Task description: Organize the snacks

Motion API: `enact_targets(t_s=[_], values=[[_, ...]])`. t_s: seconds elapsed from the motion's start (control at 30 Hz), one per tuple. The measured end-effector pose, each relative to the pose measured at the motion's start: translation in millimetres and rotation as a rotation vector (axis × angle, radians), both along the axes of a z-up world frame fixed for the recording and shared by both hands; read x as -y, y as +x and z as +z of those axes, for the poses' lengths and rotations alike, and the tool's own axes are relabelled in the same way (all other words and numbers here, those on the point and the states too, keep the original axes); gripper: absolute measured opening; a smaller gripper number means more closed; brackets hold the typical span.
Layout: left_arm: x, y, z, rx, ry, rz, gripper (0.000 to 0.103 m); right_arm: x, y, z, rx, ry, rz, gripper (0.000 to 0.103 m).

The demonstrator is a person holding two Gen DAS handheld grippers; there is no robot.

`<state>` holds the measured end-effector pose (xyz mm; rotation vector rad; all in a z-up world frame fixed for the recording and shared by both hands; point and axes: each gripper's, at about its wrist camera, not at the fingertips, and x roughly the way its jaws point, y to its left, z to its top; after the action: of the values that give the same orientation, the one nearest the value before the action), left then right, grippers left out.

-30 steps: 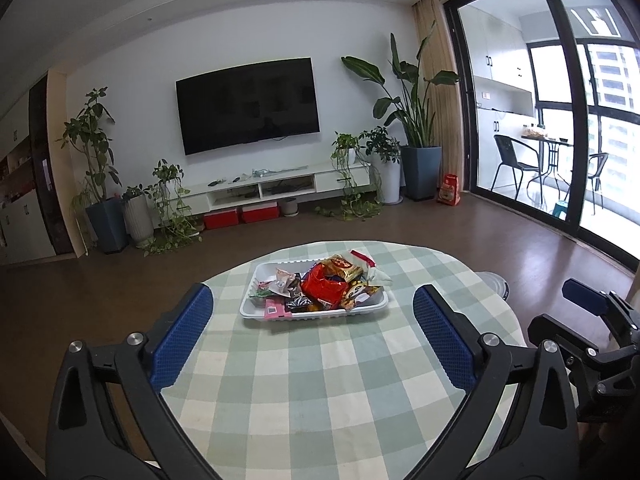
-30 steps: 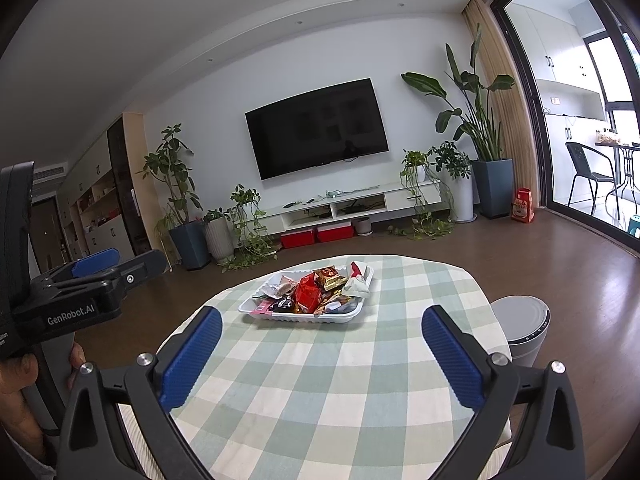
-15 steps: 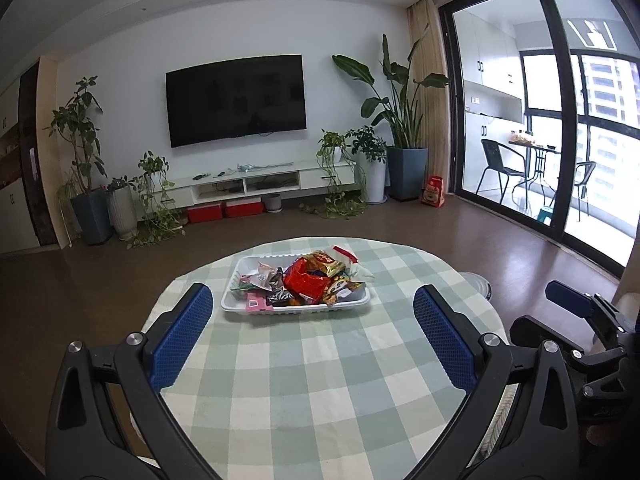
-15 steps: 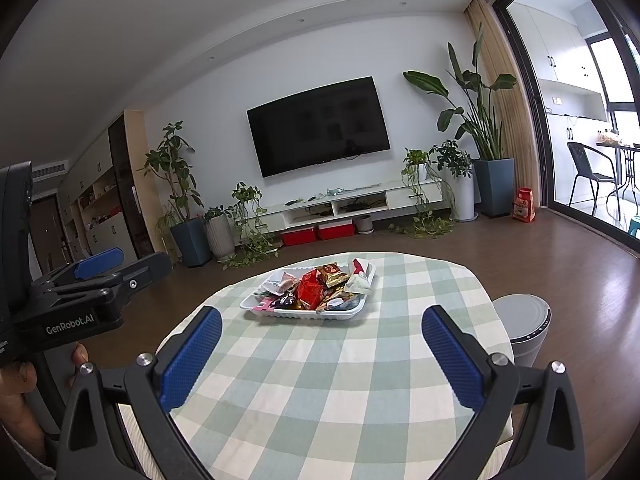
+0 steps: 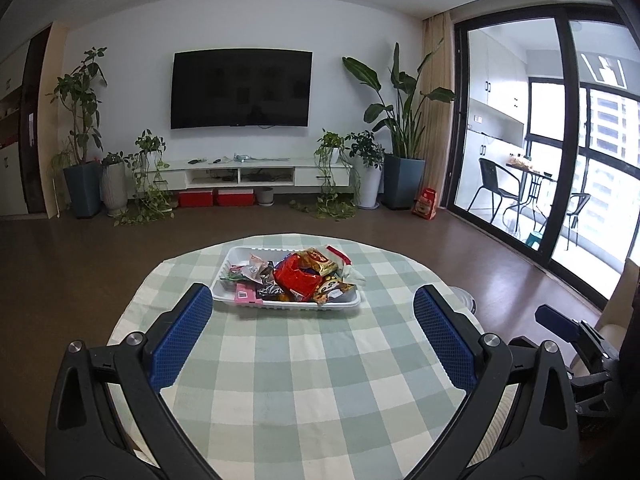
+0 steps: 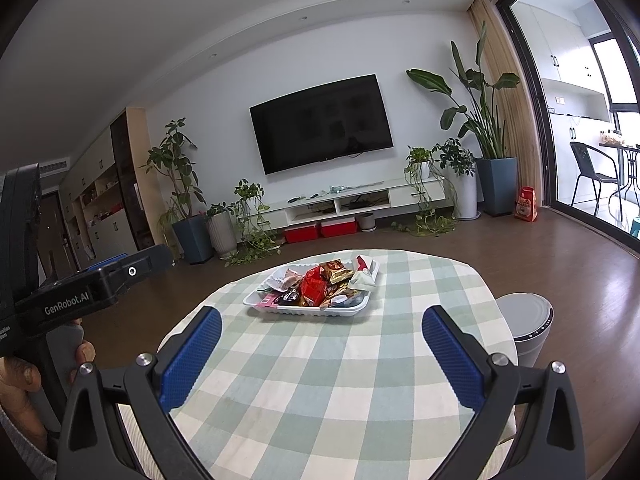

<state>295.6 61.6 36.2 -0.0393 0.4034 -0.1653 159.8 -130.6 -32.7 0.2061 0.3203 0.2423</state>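
Note:
A white tray [image 5: 229, 263] heaped with several snack packets, a red packet [image 5: 298, 278] on top, sits on the far half of a round table with a green checked cloth [image 5: 304, 368]. It also shows in the right wrist view [image 6: 372, 270]. My left gripper [image 5: 314, 334] is open and empty, held above the near part of the table, short of the tray. My right gripper [image 6: 322, 354] is open and empty, also short of the tray. The left gripper's body [image 6: 92, 280] shows at the left in the right wrist view.
A grey round bin [image 6: 526, 326] stands on the floor at the table's right edge. Beyond the table are wood floor, a TV [image 5: 241, 89], a low white cabinet [image 5: 248, 176] and potted plants. Glass balcony doors [image 5: 552, 152] are on the right.
Both cameras have shifted slightly; in the left view the tray has come more to the centre and the view has levelled. Both grippers stay open and empty.

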Motion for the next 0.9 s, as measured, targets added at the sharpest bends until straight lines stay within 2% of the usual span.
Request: enact_targets(t_s=[0.13,0.47,0.5,0.57,0.6,0.9], values=[[-3.7,21.2,-4.8,-0.005,0.013,0.020,0.102,-1.5,0.7,-2.5,-0.006,0.001,0.004,0.103],[-33.9,121.0,-37.2,-0.032,0.055,0.143,0.102,-2.1,4.7,-5.5,-0.016,0.002,0.008,0.103],[-37.3,131.0,-39.0,-0.031,0.051,0.142,0.102,-2.2,4.5,-5.8,-0.016,0.002,0.007,0.103],[-35.2,118.0,-38.8,-0.031,0.059,0.148,0.102,-2.9,5.5,-7.9,-0.020,0.003,0.007,0.103],[-35.6,124.2,-41.6,-0.030,0.064,0.150,0.102,-2.9,6.7,-10.4,-0.022,0.003,0.008,0.103],[-59.6,214.4,-68.7,-0.032,0.081,0.153,0.102,-3.1,8.9,-18.9,-0.029,0.004,0.010,0.103]])
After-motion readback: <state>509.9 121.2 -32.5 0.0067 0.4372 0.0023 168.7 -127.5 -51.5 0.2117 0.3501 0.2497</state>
